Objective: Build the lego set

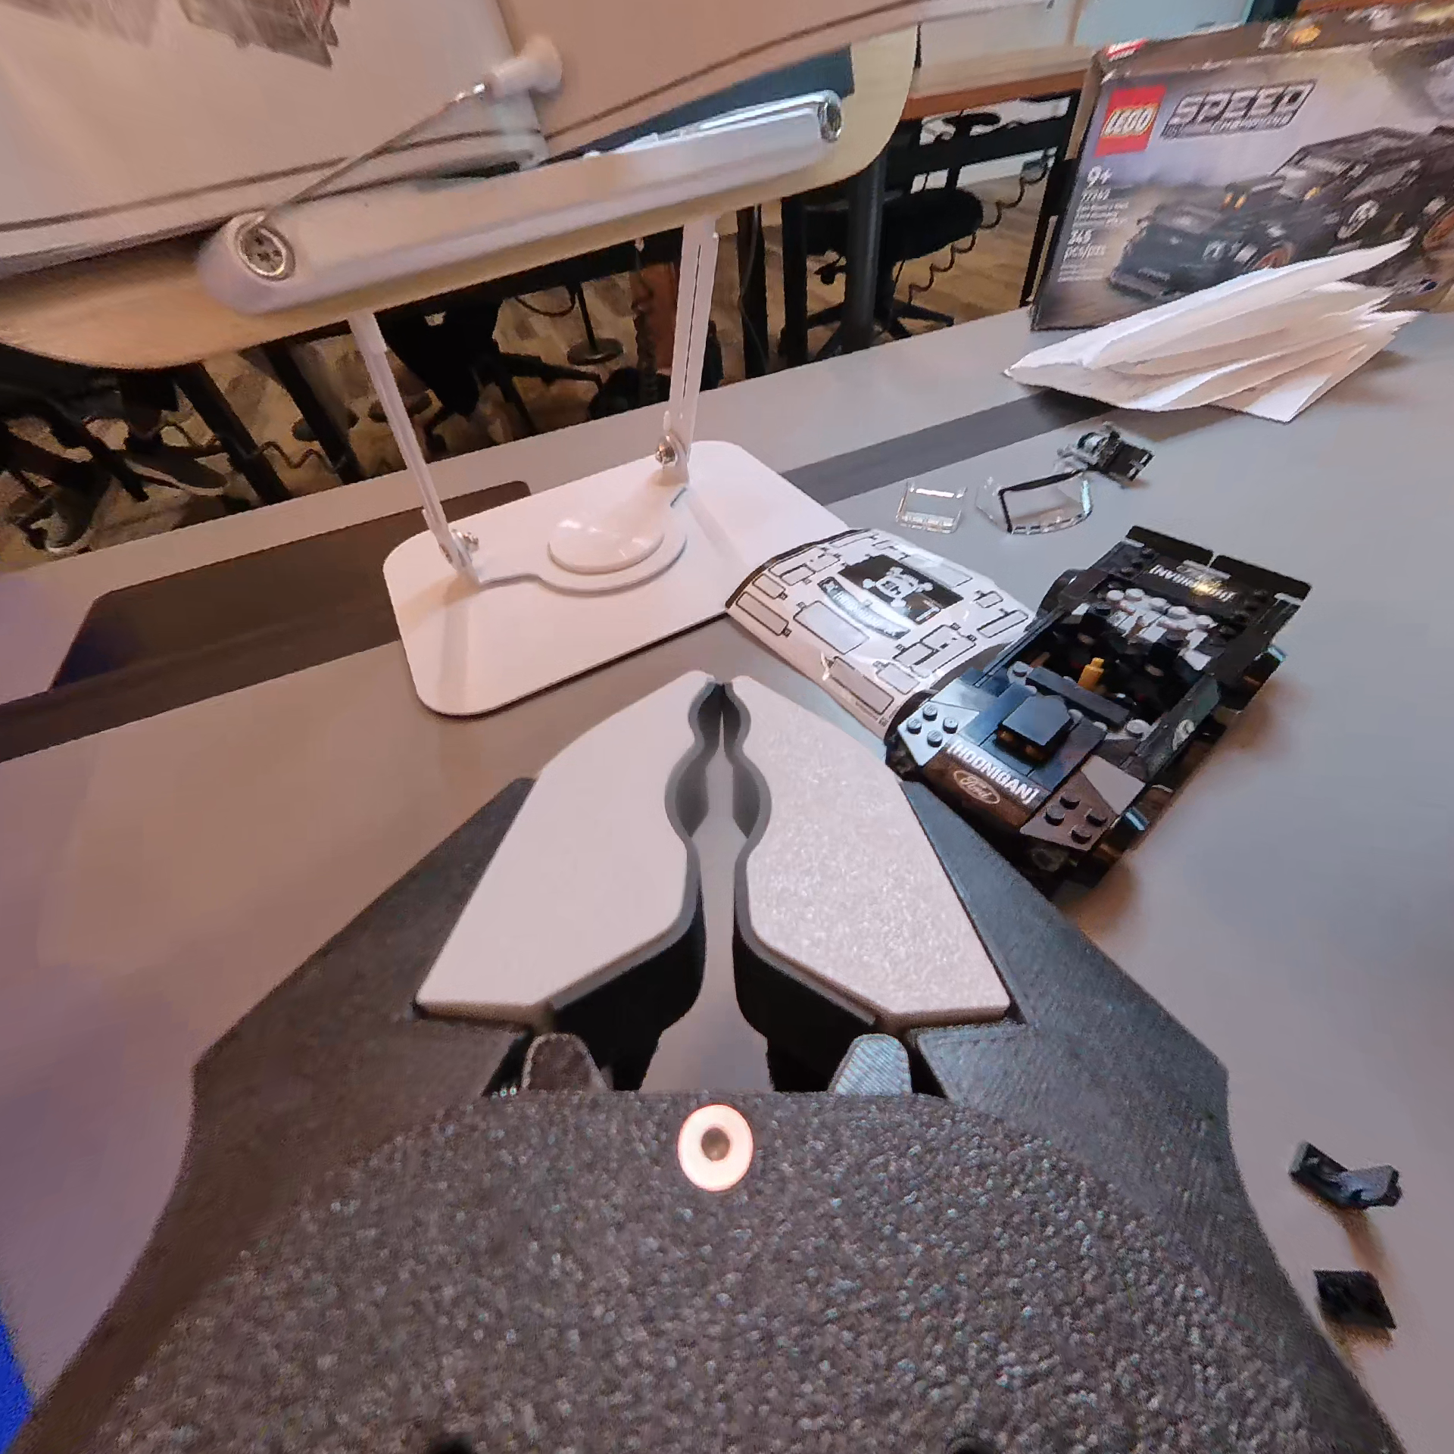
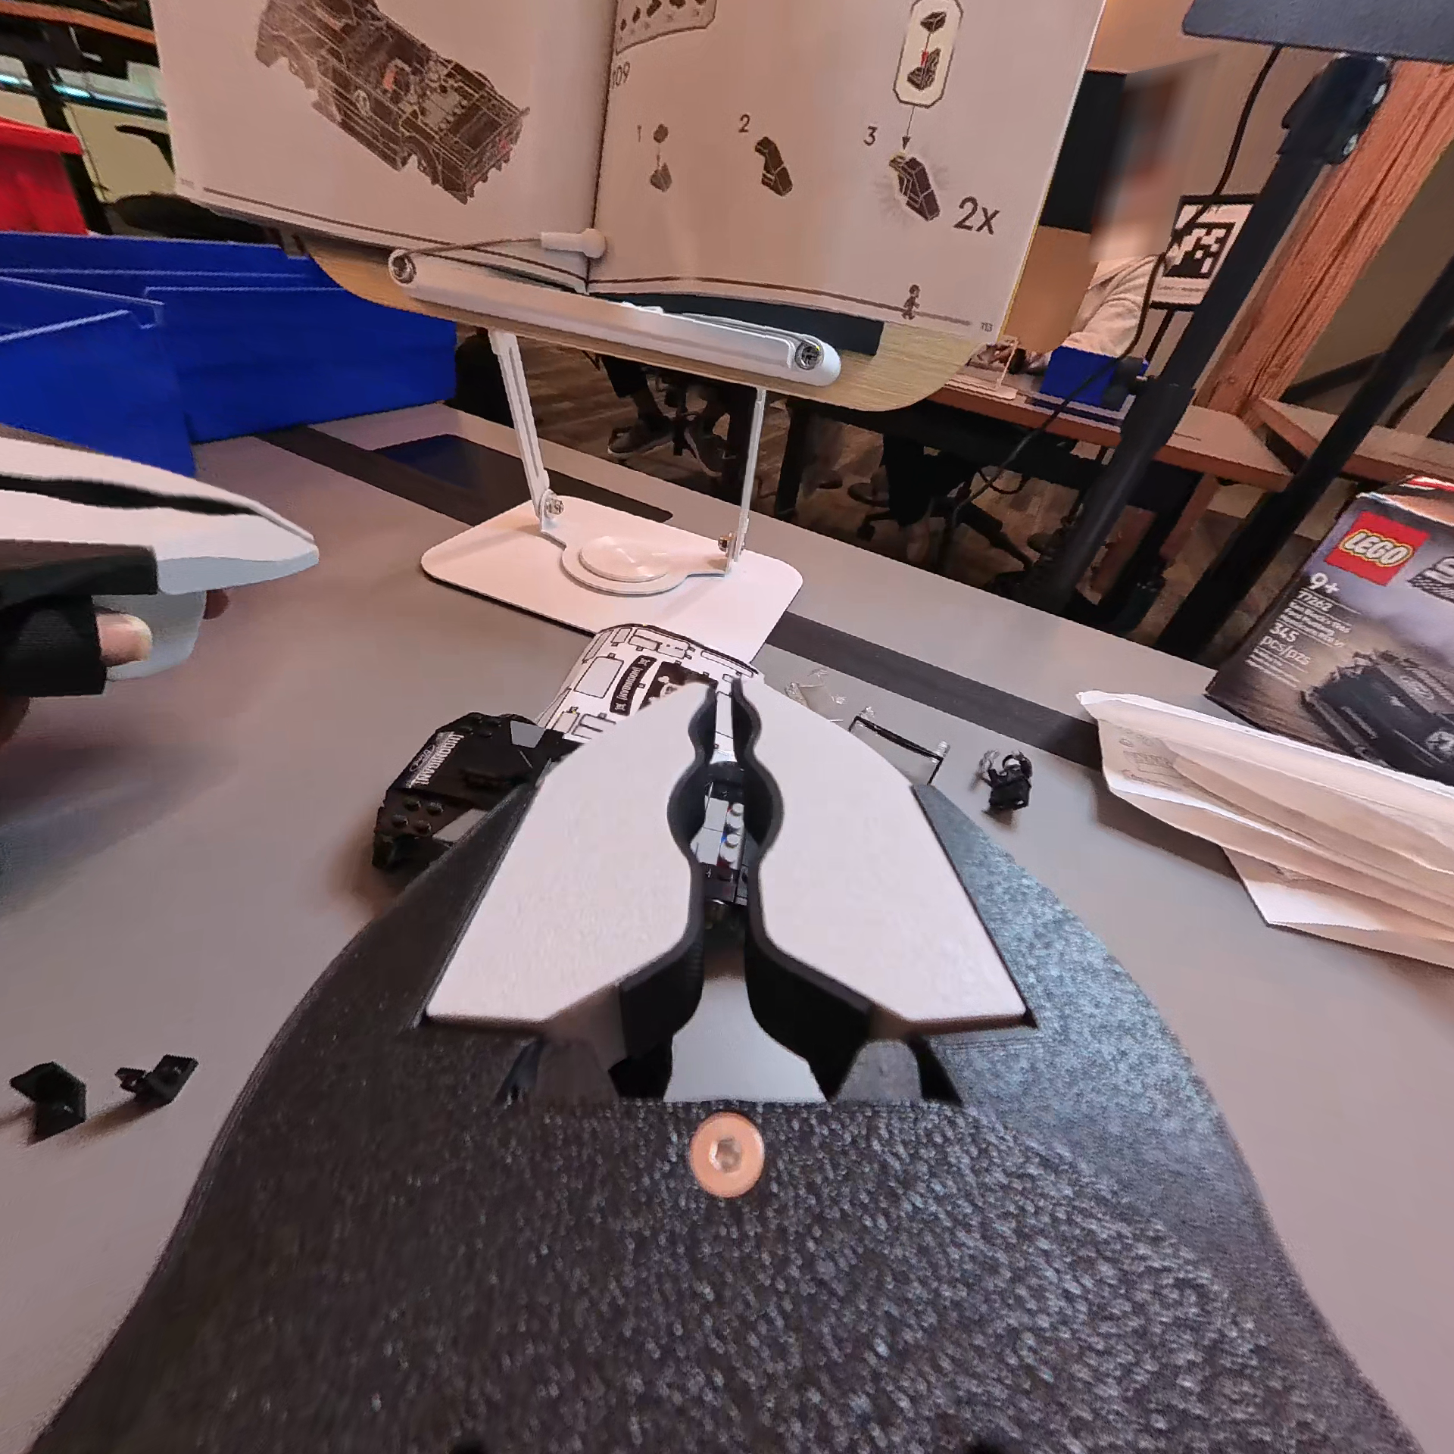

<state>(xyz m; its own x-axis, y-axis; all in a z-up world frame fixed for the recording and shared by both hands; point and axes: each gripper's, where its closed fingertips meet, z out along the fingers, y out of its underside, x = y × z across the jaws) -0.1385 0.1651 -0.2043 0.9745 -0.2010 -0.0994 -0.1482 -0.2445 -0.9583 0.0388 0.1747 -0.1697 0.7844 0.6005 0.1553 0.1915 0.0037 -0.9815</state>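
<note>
The partly built black lego car (image 1: pixel 1101 708) lies on the grey table, right of my left gripper (image 1: pixel 720 692), which is shut and empty and held above the table. In the right wrist view my right gripper (image 2: pixel 725 688) is shut and hovers over the car (image 2: pixel 456 775), hiding most of it; studs show through the gap between the fingers. Two small black pieces (image 1: pixel 1345 1180) (image 1: pixel 1353 1310) lie loose near the front; they also show in the right wrist view (image 2: pixel 51 1090) (image 2: pixel 157 1074). The left gripper (image 2: pixel 303 551) shows at the left, held by a hand.
A white book stand (image 1: pixel 582 566) holds the open instruction booklet (image 2: pixel 787 142) behind the car. A sticker sheet (image 1: pixel 865 621), clear windscreen pieces (image 1: pixel 1031 503), paper bags (image 2: pixel 1259 802) and the set's box (image 2: pixel 1353 621) lie to the right. Blue bins (image 2: pixel 197 346) stand at the back left.
</note>
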